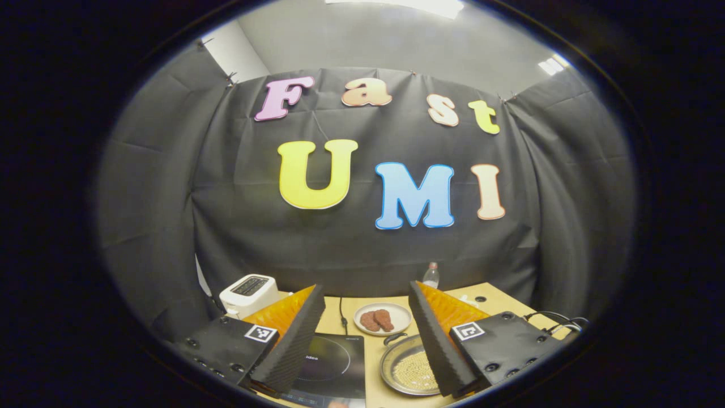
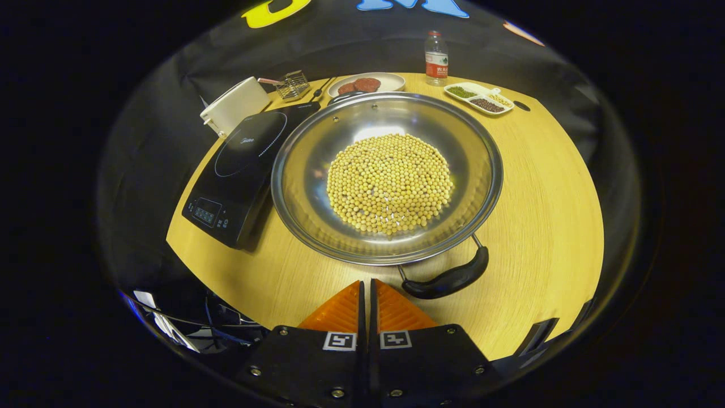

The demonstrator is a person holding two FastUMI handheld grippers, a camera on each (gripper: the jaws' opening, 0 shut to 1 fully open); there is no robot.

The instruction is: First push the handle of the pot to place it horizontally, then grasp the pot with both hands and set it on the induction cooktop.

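Observation:
A wide steel pot (image 2: 387,175) full of yellow beans rests on the wooden table, its near black handle (image 2: 450,279) pointing toward me and slightly right. The black induction cooktop (image 2: 243,167) lies just left of it, touching or nearly touching the rim. My right gripper (image 2: 366,283) is shut, its tips just short of the near handle, a little to its left. In the left gripper view, my left gripper (image 1: 367,292) is open and held high, with the pot (image 1: 408,368) and the cooktop (image 1: 331,362) low between its fingers.
A white toaster (image 2: 235,105) stands behind the cooktop with a small wire basket (image 2: 293,84) beside it. A plate of brown patties (image 2: 366,84), a bottle (image 2: 436,58) and a divided white dish (image 2: 480,97) line the table's far edge. Bare table lies right of the pot.

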